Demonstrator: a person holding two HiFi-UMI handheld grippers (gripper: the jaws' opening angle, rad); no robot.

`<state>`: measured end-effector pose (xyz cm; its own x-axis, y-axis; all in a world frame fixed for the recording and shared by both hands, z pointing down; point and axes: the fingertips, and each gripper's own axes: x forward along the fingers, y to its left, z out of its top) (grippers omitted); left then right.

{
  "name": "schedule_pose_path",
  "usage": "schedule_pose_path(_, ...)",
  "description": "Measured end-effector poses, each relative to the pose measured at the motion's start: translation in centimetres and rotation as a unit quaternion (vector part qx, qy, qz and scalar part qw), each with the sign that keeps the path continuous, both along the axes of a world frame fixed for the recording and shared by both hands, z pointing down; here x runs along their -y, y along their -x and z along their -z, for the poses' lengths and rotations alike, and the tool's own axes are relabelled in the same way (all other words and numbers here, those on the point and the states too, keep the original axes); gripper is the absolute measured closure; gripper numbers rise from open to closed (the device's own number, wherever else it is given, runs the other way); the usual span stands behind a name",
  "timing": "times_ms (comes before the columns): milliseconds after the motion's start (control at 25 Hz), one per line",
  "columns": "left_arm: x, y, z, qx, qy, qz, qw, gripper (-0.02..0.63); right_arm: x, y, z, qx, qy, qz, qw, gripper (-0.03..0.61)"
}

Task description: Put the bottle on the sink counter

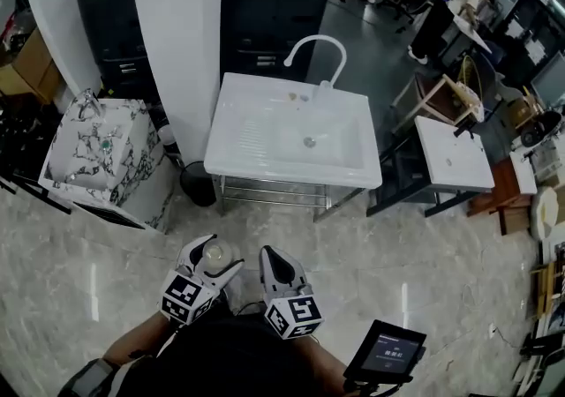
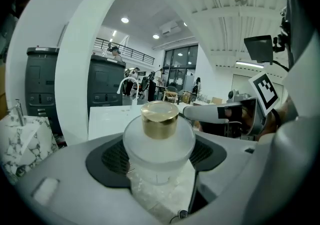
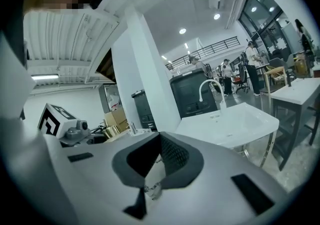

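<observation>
My left hand-held gripper (image 1: 216,255) is closed on the bottle (image 2: 159,141), a frosted, round-shouldered one with a gold cap (image 2: 159,119). Its body sits upright between the two dark pads, with the cap standing above them. My right hand-held gripper (image 1: 273,260) hangs just beside the left one, on its right. Its jaws are drawn together with nothing between them, and only a sliver of floor shows through the narrow gap under the pads. Both are held close to my body above the pale marbled floor (image 1: 88,254). The white sink counter (image 1: 256,163) stands ahead of both hand-held grippers, well apart from them. Its basin is sunk into the top, and a curved white faucet (image 1: 315,54) rises at the far edge. So the bottle is in my left grip, off the counter and nearer to me than to the sink. Ahead and to the left of the left hand-held gripper stands a marbled basin stand (image 1: 97,157). Behind and to the right of the right hand-held gripper is a tablet (image 1: 386,353) with a lit screen.
</observation>
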<state>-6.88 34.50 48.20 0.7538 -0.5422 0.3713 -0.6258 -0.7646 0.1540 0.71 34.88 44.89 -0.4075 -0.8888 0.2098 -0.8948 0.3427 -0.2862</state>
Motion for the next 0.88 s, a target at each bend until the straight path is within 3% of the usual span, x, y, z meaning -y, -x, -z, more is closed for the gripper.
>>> schedule_pose_path(400, 1.6, 3.8, -1.9, -0.003, 0.030, -0.004, 0.9995, 0.278, 0.2, 2.5, -1.5, -0.005, 0.029, -0.027, 0.999, 0.583)
schedule_pose_path(600, 2.5, 2.7, -2.3, -0.001, 0.040, -0.004, 0.9992, 0.278, 2.0, 2.4, -2.3, 0.009, 0.037, -0.013, 0.999, 0.583)
schedule_pose_path(880, 6.1, 0.6, -1.6, 0.019, 0.015, 0.028, 0.9993, 0.278, 6.5, 0.6, -2.0, 0.028, 0.024, 0.021, 0.999, 0.583)
